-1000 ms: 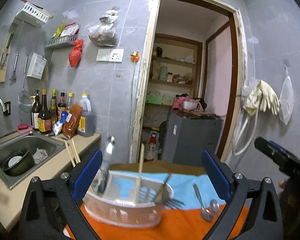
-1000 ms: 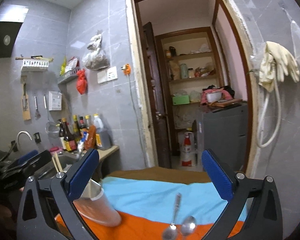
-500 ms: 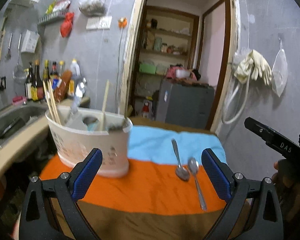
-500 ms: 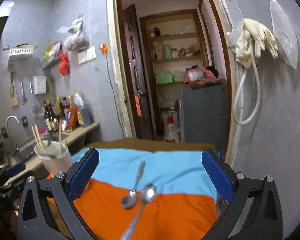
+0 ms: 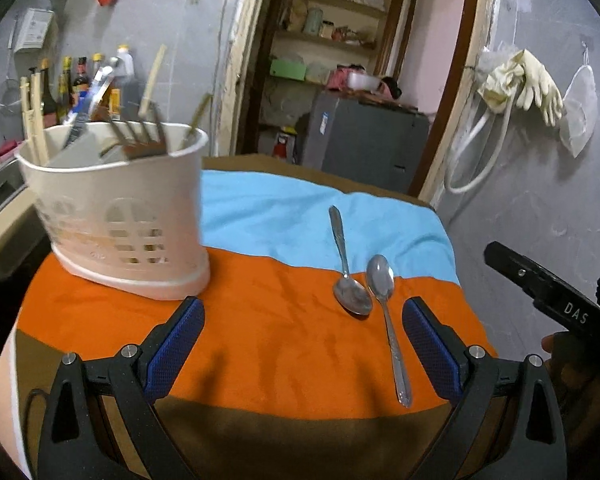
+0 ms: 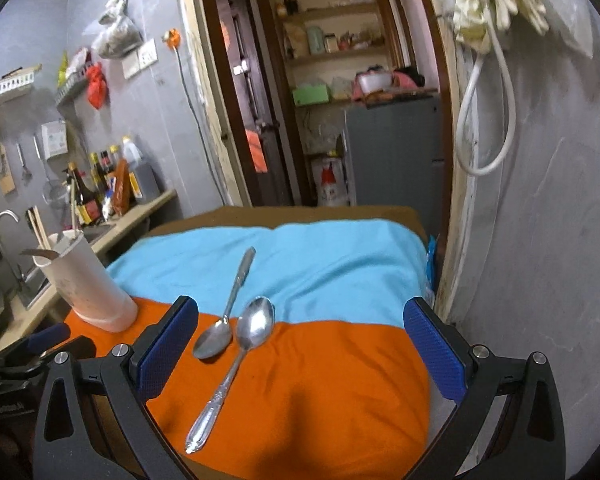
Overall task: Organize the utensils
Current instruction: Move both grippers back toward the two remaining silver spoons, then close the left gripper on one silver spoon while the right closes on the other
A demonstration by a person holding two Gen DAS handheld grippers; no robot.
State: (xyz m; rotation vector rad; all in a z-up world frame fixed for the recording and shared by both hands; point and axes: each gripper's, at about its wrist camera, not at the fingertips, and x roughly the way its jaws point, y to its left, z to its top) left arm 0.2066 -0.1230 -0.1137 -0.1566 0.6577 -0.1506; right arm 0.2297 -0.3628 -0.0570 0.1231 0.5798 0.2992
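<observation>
**Steel spoons on the cloth, caddy at the left**

Orange, blue and brown cloth (image 5: 284, 336) covers the table in the left wrist view. The left gripper (image 5: 303, 346) hangs above the orange band with its fingers (image 5: 176, 340) spread wide and nothing between them. A white caddy (image 5: 120, 216) stands at the far left on the orange, holding a fork (image 5: 140, 136) and chopsticks (image 5: 32, 116). Two spoons lie side by side, bowls just beside each other: one spoon (image 5: 346, 268) with its handle pointing away over the blue, the other spoon (image 5: 388, 320) with its handle pointing near. The right gripper (image 5: 540, 284) shows at the right edge.

From the right wrist view, the right gripper (image 6: 300, 350) also has its fingers (image 6: 168, 344) wide apart and empty, low over the cloth (image 6: 320, 380). Both spoons lie toward the left finger: one spoon (image 6: 228, 312) on the blue-orange border, the other spoon (image 6: 236, 360) reaching down the orange. The caddy (image 6: 84, 284) stands well to the left.
</observation>
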